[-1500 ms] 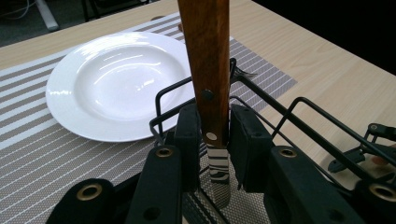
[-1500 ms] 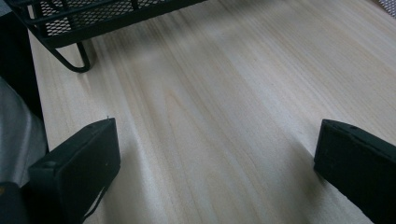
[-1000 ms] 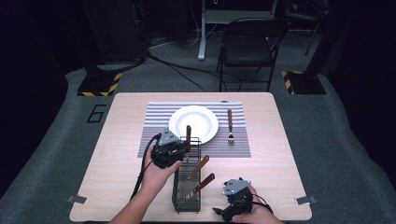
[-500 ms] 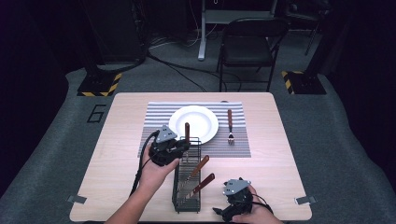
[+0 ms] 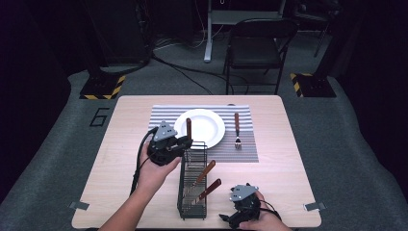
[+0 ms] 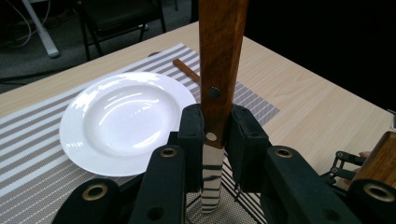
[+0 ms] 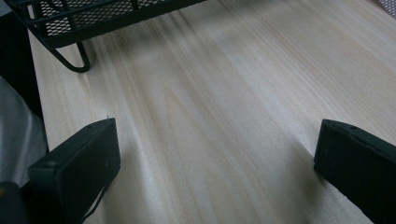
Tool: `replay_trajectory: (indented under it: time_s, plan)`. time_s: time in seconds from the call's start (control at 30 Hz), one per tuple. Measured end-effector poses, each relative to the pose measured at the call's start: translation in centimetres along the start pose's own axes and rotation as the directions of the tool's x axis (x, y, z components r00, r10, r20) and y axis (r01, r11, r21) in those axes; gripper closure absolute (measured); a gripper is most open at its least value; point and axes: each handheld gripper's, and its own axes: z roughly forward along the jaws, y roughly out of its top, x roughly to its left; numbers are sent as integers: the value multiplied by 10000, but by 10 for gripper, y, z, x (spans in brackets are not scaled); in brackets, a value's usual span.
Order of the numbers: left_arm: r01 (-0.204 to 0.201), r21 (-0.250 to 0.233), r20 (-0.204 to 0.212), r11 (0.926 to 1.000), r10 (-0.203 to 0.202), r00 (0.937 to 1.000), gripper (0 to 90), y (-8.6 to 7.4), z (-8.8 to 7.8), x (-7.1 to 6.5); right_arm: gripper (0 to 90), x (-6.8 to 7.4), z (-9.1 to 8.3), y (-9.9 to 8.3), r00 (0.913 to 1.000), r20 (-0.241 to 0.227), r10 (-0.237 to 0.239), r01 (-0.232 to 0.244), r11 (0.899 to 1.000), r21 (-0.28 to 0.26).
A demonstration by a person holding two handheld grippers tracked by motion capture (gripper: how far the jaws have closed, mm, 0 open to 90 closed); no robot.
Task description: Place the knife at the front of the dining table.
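Observation:
My left gripper [image 5: 184,143] [image 6: 217,140] is shut on a wooden-handled utensil [image 5: 188,127] [image 6: 220,51]. It holds the utensil upright, handle up and metal end down, over the far end of a black wire rack [image 5: 182,192]. Two more wooden-handled utensils [image 5: 206,172] lean in the rack. Just beyond lie a white plate [image 5: 207,126] [image 6: 116,116] and a striped placemat [image 5: 161,118]. A wooden-handled fork [image 5: 236,130] lies on the mat right of the plate. My right gripper [image 5: 240,211] [image 7: 215,158] rests open on the table near its front edge, right of the rack [image 7: 70,18], nothing between its jaws.
The light wood table [image 5: 284,159] has bare room at the left and right of the mat. A black folding chair [image 5: 255,48] stands beyond the far edge. Cables and yellow-black bases sit on the grey floor behind it.
My left gripper has moved slightly up and to the left with the utensil in it. The right gripper has stayed put.

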Motion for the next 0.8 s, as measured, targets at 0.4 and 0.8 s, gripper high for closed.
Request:
replay_trajectory:
  time_s: [0.4,0.8]
  plan:
    - [-12,-478,-80,9989,8,10000,760,15,-17,4,0,0,0,0,10000,-1,29,-29,10000,13]
    - [-23,-953,-396,9954,-15,9992,760,27,-40,14,0,0,0,0,10000,-8,29,-29,10000,11]
